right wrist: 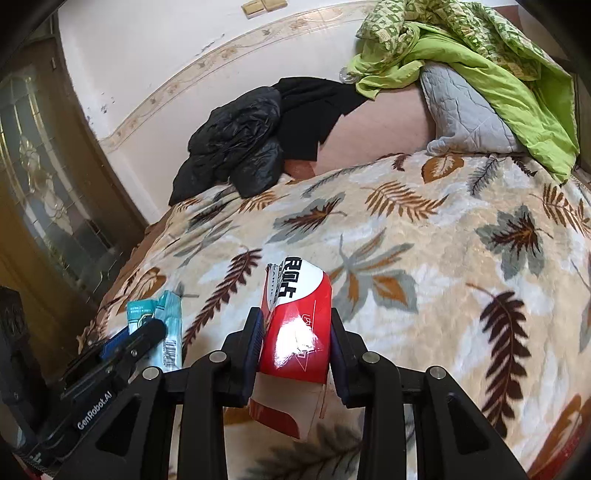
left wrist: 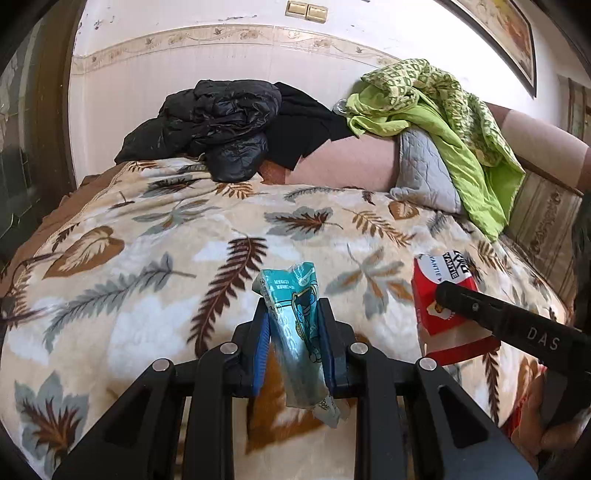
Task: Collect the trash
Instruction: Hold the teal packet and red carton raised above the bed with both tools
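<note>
Left gripper [left wrist: 293, 325] is clamped on a teal snack wrapper [left wrist: 295, 321], blue pads pressed to both sides, wrapper standing up between the fingers with its crumpled tail hanging below them. It's held above the leaf-print blanket [left wrist: 147, 240], not lying on it.

Right gripper [right wrist: 295, 332] is pinching a red-and-white carton [right wrist: 295, 325], flattened and glossy, white top with black lettering pointing away from the camera. Also above the blanket [right wrist: 443, 258].

Cross-view:
- Left wrist view shows the carton [left wrist: 439, 295] side-on, right of the wrapper, with one black finger of the right gripper [left wrist: 480, 310] across it. Its torn lower flap shows here. A bit of the person's hand [left wrist: 554, 439] sits at the bottom right edge.
- Right wrist view shows the wrapper [right wrist: 166, 325] from its back, barcode visible, left of the carton, with the left gripper [right wrist: 136, 336] on it; one blue pad is exposed.
- Only the right wrist view shows the dark wooden door with a glass panel [right wrist: 44, 177], far left of the blanket.
- Only the left wrist view shows the framed picture [left wrist: 506, 33] on the wall, top right.

Both views: black puffer jacket [left wrist: 214, 125] at the blanket's far edge, green patterned cloth [left wrist: 443, 110] draped over a grey quilted pillow [left wrist: 424, 173] to the right of it.
</note>
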Motion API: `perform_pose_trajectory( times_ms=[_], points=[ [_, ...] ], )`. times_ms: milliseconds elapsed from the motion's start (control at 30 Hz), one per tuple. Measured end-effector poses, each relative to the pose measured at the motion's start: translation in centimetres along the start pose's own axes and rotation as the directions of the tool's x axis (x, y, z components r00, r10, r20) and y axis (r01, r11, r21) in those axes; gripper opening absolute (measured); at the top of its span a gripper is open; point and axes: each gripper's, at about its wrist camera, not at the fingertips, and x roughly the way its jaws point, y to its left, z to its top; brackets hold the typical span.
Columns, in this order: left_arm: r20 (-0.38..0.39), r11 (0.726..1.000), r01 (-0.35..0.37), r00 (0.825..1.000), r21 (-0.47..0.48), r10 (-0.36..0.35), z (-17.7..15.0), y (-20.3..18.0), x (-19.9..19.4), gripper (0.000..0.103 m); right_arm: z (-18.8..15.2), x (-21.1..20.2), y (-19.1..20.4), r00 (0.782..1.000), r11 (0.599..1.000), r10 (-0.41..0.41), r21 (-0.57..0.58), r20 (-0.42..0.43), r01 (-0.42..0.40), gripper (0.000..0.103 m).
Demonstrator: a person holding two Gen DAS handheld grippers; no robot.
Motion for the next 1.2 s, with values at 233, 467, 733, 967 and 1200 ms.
perform_pose_trajectory(
  times_ms=[233,467,733,967,1200],
  points=[
    [0.003,0.999,-0.039,0.999,0.034,0.039,-2.0,-0.6,-1.4,0.023,-1.9,-1.4,0.6,1.0,1.0,0.019,-0.015,-0.02,-0.02,0.036],
    [0.016,0.994,-0.064,0.998,0.084,0.062,-2.4,-1.7,-1.2,0.023,-2.6,-2.2,-0.3,1.0,1.0,0.009,0.002,-0.028,-0.009,0.036],
    [0.022,0.991,-0.072,0.997,0.11,0.07,-2.6,-2.3,-0.8,0.023,-2.6,-2.1,-0.5,1.0,1.0,0.008,0.015,-0.028,-0.008,0.036],
    [0.019,0.992,-0.069,0.998,0.11,0.067,-2.6,-2.3,-0.7,0.023,-2.5,-1.7,-0.2,0.999,1.0,0.008,0.006,-0.033,-0.008,0.036],
    [0.02,0.991,-0.069,0.998,0.112,0.068,-2.6,-2.3,-0.7,0.023,-2.5,-1.6,-0.2,0.999,1.0,0.007,0.002,-0.034,-0.007,0.036]
  ],
)
